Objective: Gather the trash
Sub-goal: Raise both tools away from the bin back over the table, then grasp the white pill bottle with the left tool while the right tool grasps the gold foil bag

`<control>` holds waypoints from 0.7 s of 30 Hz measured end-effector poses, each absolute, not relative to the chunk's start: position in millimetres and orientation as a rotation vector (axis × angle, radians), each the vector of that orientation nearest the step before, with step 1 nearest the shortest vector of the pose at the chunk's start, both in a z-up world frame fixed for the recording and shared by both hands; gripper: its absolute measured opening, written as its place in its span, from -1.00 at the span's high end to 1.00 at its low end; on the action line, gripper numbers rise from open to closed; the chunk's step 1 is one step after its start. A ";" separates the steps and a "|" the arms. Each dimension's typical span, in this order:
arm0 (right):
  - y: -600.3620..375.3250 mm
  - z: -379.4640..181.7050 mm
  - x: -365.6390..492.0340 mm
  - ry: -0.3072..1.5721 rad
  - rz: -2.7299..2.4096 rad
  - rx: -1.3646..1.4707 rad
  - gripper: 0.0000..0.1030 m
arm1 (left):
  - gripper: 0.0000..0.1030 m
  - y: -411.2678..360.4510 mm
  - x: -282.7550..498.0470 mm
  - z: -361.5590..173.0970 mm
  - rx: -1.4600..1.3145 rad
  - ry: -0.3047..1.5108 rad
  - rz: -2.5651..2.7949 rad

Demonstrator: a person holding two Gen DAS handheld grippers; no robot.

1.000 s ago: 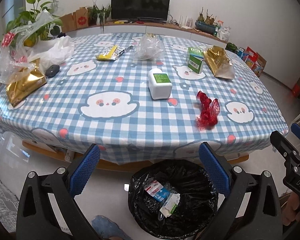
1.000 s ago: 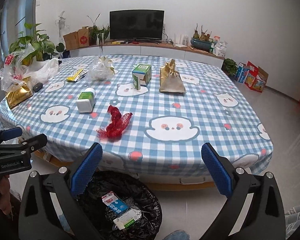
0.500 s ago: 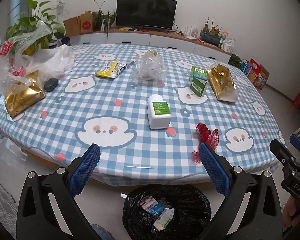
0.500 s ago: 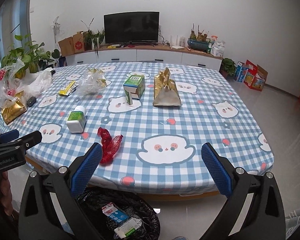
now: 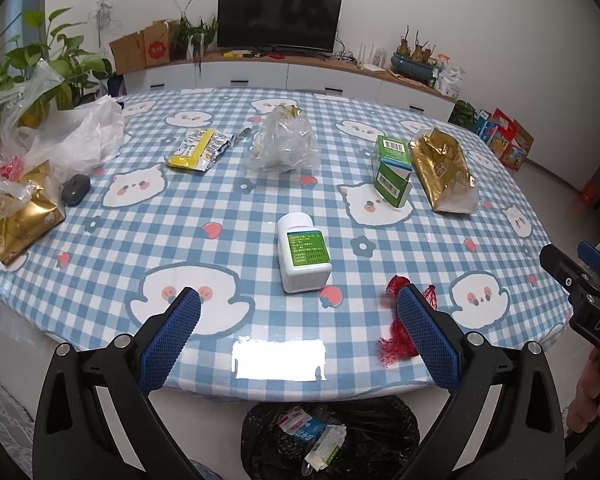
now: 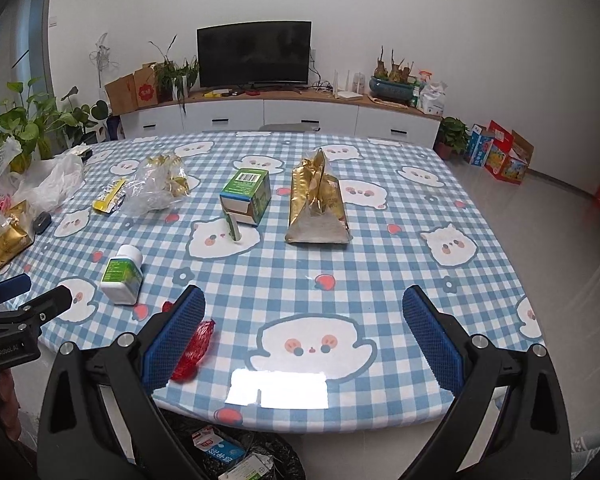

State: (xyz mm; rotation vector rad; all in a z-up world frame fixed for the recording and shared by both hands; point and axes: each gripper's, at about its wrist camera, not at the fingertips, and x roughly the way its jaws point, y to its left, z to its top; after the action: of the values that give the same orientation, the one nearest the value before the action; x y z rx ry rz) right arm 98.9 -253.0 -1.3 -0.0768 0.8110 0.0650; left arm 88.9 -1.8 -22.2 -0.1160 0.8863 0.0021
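A black trash bag (image 5: 380,436) with a few wrappers stands on the floor under the table's near edge; it also shows in the right wrist view (image 6: 276,456). On the checked tablecloth lie a red net (image 5: 396,340), a white bottle with a green label (image 5: 303,251), a green carton (image 5: 393,170), a gold bag (image 5: 444,168), a clear plastic bag (image 5: 284,146) and a yellow wrapper (image 5: 198,150). My left gripper (image 5: 300,336) is open and empty above the near edge, its right finger in front of the red net. My right gripper (image 6: 304,336) is open and empty, the red net (image 6: 198,346) beside its left finger.
At the table's left are another gold bag (image 5: 20,220), a dark mouse (image 5: 76,189), white plastic bags (image 5: 68,140) and a plant (image 5: 40,64). A TV (image 5: 280,18) on a low cabinet stands behind. Boxes (image 6: 500,152) sit on the floor at right.
Both grippers have risen and moved forward over the table's near edge. The trash bag has slid down toward the bottom of both views. Both stay open.
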 end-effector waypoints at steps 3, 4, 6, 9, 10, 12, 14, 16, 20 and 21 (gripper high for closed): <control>-254.8 -5.0 115.2 0.821 0.062 -0.073 -0.85 | -0.88 -2.7 103.3 -27.3 -0.111 0.904 0.006; -255.4 -6.1 120.9 0.824 0.061 -0.071 -0.85 | -0.88 -3.6 108.0 -28.8 -0.106 0.909 0.005; -256.4 -7.9 131.4 0.828 0.058 -0.074 -0.85 | -0.88 -5.1 117.3 -31.0 -0.105 0.917 0.001; -258.3 -10.8 147.5 0.830 0.050 -0.076 -0.84 | -0.88 -9.6 130.2 -34.6 -0.092 0.927 -0.001; -259.7 -11.9 153.1 0.831 0.046 -0.076 -0.84 | -0.88 -10.4 134.6 -35.8 -0.090 0.932 -0.004; -262.3 -13.4 164.9 0.835 0.040 -0.074 -0.84 | -0.88 -11.7 143.1 -39.0 -0.094 0.944 -0.012; -266.3 -13.8 177.4 0.838 0.033 -0.062 -0.82 | -0.87 -13.0 149.9 -41.4 -0.090 0.953 -0.012; -269.1 -13.2 191.7 0.846 0.034 -0.049 -0.76 | -0.87 -14.8 156.3 -44.2 -0.081 0.963 -0.011; -272.8 -12.3 223.3 0.865 0.021 -0.032 -0.71 | -0.86 -15.8 169.0 -51.6 -0.085 0.991 -0.007; -273.2 -13.0 230.6 0.876 0.016 -0.028 -0.67 | -0.86 -15.2 172.6 -53.8 -0.091 1.003 -0.006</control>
State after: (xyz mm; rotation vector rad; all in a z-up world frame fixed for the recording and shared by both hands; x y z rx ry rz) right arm 230.6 -273.2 -13.0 -0.0275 0.8761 0.0158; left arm 172.6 -15.2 -53.8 -0.0907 1.0025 -0.0056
